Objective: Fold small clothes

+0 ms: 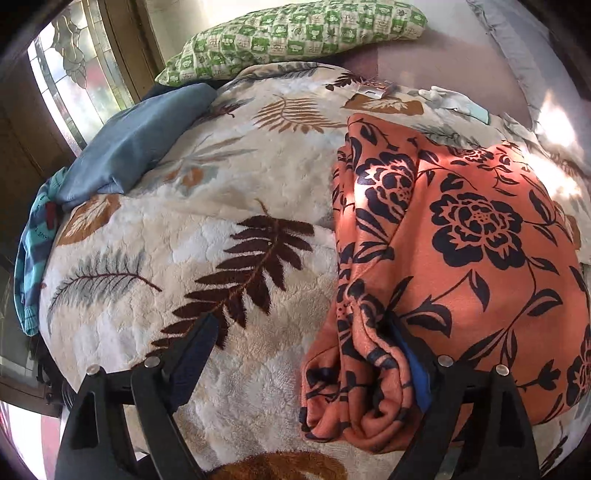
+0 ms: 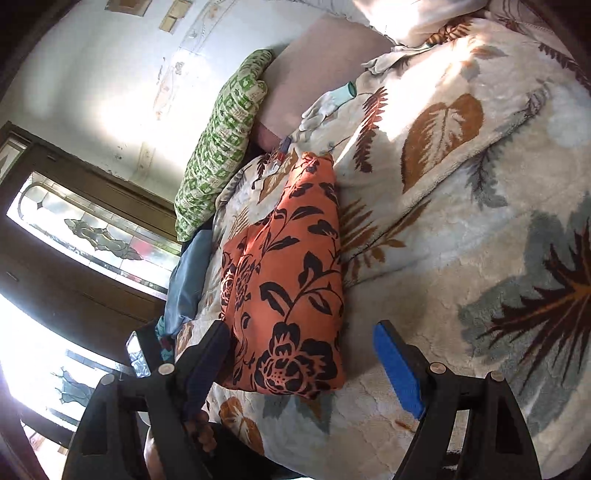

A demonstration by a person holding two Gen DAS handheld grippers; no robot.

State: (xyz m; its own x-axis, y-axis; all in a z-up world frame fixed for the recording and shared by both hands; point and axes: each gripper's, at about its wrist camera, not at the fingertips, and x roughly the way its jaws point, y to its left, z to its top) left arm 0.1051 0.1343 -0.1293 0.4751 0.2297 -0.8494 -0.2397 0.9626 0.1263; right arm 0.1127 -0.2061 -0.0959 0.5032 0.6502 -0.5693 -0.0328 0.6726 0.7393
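An orange garment with black flowers (image 1: 461, 251) lies folded on the cream leaf-print blanket (image 1: 184, 258). My left gripper (image 1: 299, 332) is open; its right finger rests against the garment's bunched near edge, its left finger over bare blanket. In the right wrist view the same garment (image 2: 291, 280) lies as a long folded strip. My right gripper (image 2: 306, 354) is open and straddles the garment's near end, with the blue pad (image 2: 399, 373) to its right.
A green patterned pillow (image 1: 295, 33) lies at the head of the bed. A folded blue cloth (image 1: 136, 147) and a teal striped cloth (image 1: 33, 251) lie at the blanket's left edge. A pale glove (image 2: 325, 107) lies on the blanket. A window (image 2: 92, 229) stands beyond the bed.
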